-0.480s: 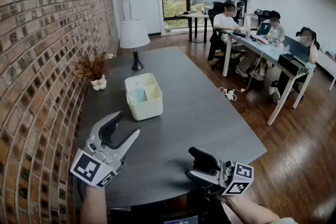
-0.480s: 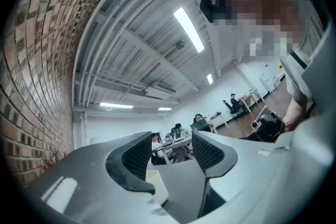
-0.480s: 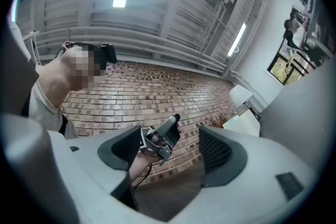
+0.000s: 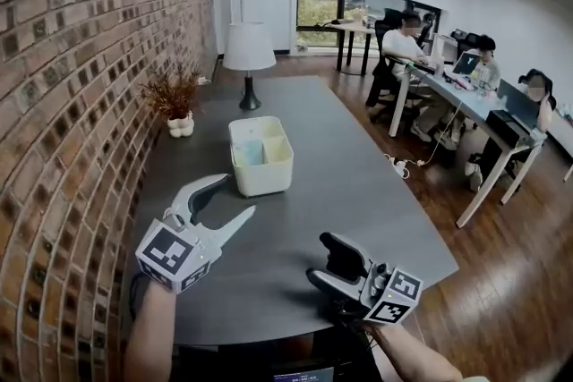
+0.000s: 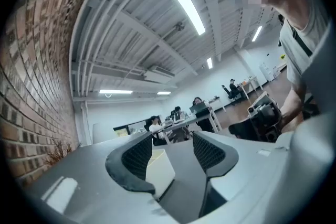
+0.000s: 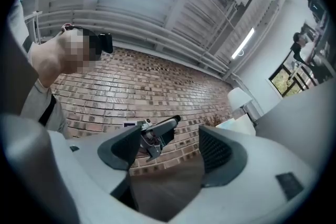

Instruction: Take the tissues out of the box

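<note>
nearest the camera, the right gripper [image 4: 318,257] hangs over the tabletop's [image 4: 349,192] near edge, well short of the box [image 4: 262,179] and to its right. its fingers [image 6: 218,152] stand apart with nothing between them; its own view looks through the gap at the left gripper [image 4: 235,195] against the brick wall [image 4: 63,103]. the left gripper is closer to the box, just short of its near-left corner and above the tabletop, tilted toward it. its fingers [image 5: 139,157] are also spread and hold nothing, and the left gripper view frames the box's pale corner in the gap, not touching either finger. the cream box sits upright on the dark tabletop, open-topped, with the tissues [image 4: 252,153] inside it: a pale blue pack on the left and a pale yellow one beside it. beyond the box, toward the wall, stands a dried plant [image 4: 176,94] in a white pot. further back from the box is a lamp [image 4: 249,49] with a white shade. far to the box's right, people [image 4: 405,40] sit at long white desks.
</note>
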Demonstrator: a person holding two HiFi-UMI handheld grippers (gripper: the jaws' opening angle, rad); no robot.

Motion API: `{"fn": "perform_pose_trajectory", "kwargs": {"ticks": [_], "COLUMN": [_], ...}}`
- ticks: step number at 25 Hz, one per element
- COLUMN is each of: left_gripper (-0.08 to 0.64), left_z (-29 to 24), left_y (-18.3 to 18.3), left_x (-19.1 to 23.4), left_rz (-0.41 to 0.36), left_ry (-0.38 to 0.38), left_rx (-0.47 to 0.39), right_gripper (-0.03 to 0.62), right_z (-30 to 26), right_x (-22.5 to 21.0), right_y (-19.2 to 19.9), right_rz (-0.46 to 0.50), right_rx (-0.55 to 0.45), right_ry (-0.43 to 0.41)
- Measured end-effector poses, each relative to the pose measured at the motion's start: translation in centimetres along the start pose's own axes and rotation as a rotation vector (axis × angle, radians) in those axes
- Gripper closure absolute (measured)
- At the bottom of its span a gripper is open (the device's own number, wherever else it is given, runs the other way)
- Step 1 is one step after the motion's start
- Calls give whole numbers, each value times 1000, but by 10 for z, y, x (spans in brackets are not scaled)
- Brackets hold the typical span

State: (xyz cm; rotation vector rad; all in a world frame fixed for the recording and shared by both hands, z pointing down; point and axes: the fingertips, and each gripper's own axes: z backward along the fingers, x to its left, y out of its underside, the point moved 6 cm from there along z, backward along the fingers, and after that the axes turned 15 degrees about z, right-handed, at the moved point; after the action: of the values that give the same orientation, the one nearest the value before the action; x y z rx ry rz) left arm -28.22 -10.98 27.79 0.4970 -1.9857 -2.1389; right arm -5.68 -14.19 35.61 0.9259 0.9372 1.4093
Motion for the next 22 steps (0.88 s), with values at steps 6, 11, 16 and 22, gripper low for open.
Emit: {"fn": "perform_pose_trajectory", "kwargs": {"ticks": [6, 11, 16, 22], "left_gripper": [259, 208, 195, 90], "left_z": [-30, -79, -132, -173], "left_y": [-4, -2, 20, 54], "left_x": [47, 107, 153, 196], "left_rz": [-90, -197, -280, -297], "left_ry": [-11, -39, 12, 109], "left_rx": [156, 354, 640, 987], "right_gripper": [233, 233, 232, 232], "right_z": [-2, -5, -1, -6], "right_x": [-2, 0, -1, -4], "right_y": [1, 2, 0, 2], "right_rz": [4, 6, -4, -25], "right_rx": [-3, -8, -2, -24], "right_ry": [-2, -10, -33, -38]}}
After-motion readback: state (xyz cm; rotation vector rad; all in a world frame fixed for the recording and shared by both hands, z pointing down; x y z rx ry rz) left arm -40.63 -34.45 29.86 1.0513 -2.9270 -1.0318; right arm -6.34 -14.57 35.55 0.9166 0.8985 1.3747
